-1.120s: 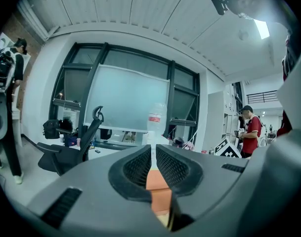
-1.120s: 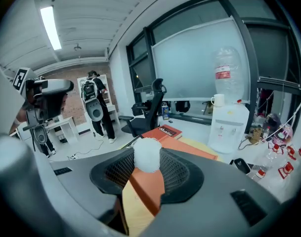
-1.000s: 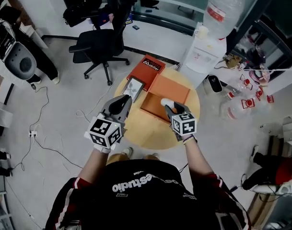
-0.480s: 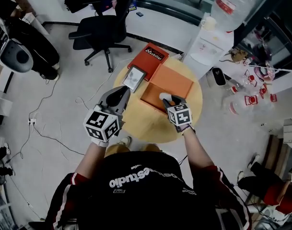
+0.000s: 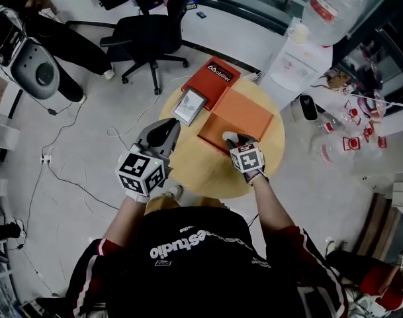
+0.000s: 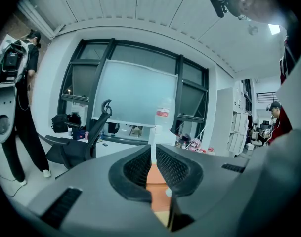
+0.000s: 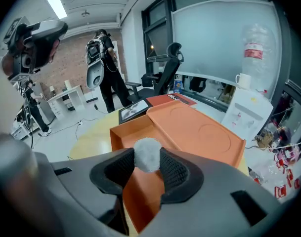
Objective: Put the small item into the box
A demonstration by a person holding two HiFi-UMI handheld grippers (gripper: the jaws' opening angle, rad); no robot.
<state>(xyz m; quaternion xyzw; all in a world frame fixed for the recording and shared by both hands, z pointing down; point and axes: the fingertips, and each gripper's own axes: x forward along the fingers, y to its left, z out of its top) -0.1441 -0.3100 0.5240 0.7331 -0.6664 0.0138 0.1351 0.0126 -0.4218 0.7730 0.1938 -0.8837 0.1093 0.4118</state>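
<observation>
An open orange box (image 5: pixel 211 140) lies on the round wooden table (image 5: pixel 204 174), with its orange lid (image 5: pixel 244 111) flat beside it on the far right. My right gripper (image 5: pixel 230 138) is shut on a small white fluffy ball (image 7: pixel 147 154), held just above the box (image 7: pixel 133 127) near its front right edge. The lid (image 7: pixel 199 130) shows behind the ball. My left gripper (image 5: pixel 167 132) hovers over the table's left edge, left of the box. Its jaws (image 6: pixel 154 157) are closed together with nothing between them.
A red box (image 5: pixel 212 78) and a framed picture (image 5: pixel 190 105) lie at the table's far left. A black office chair (image 5: pixel 148 38) stands beyond the table, a water dispenser (image 5: pixel 300 52) to the far right. Cables trail on the floor at left.
The head camera has shifted a little. Both grippers keep nearly the same places; the right one still holds the white ball over the box.
</observation>
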